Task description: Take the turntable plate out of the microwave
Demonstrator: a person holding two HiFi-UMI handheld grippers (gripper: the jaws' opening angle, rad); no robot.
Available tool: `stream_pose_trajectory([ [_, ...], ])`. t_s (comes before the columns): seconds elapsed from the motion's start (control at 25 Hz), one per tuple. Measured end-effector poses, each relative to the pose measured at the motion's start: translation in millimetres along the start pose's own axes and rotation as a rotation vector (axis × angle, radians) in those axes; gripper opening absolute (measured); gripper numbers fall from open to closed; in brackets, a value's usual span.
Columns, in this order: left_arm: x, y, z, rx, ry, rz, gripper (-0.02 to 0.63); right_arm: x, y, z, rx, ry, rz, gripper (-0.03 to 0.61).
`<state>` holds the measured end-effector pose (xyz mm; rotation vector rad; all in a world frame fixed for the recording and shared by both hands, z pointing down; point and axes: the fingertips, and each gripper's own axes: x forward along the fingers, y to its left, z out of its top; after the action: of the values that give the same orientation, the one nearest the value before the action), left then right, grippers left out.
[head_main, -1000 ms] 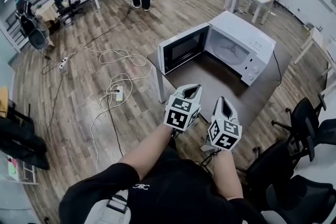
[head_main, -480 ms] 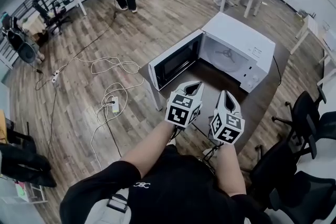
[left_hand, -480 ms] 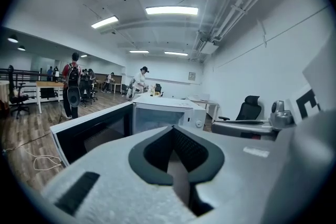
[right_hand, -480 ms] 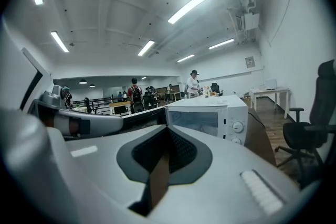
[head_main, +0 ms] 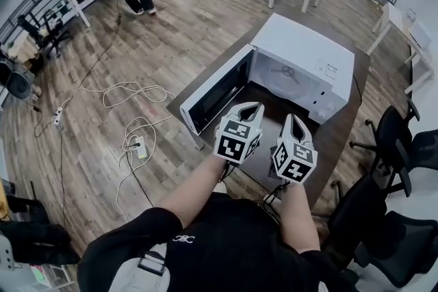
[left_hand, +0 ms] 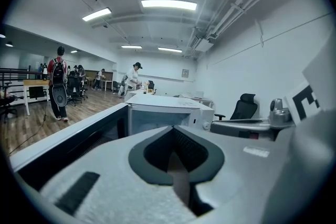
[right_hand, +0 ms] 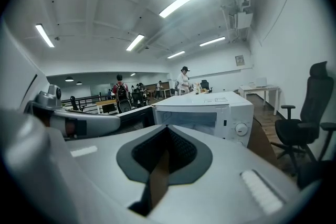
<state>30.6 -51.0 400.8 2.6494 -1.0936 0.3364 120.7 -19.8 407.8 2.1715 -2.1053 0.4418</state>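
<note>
over the last second the microwave (head_main: 301, 44) has slid nearer and lower in the head view, so the person has been walking up to the table (head_main: 340, 130) with both tools held out in front. by my reading this is the approach and nothing has been reached for yet. the door (head_main: 215, 96) stands swung wide open to the left, so the way in is clear. the left gripper (head_main: 252, 108) has its jaws together with nothing between them, and the right gripper (head_main: 291, 120) is the same, closed and empty. the turntable plate (head_main: 286, 75) lies flat on the floor of the microwave's cavity, ahead of both grippers and apart from them, more in line with the right one. it shows only faintly in the gripper views. the jaws would have to open before either can take the plate's rim.
</note>
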Motion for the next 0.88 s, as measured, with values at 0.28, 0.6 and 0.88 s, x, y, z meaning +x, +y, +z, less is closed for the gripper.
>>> stream_pose_trajectory([
  [0.28,38,27,-1,0.011,0.052,-0.064,0.008,49,-10,-3,0.067,0.031,-0.073,0.008],
  [0.6,82,51,-4,0.012,0.108,-0.116,0.008,96,-29,-12,0.188,0.051,-0.124,0.009],
  [0.88,109,55,-18,0.010,0.153,-0.137,0.008,128,-52,-38,0.346,0.092,-0.119,0.023],
])
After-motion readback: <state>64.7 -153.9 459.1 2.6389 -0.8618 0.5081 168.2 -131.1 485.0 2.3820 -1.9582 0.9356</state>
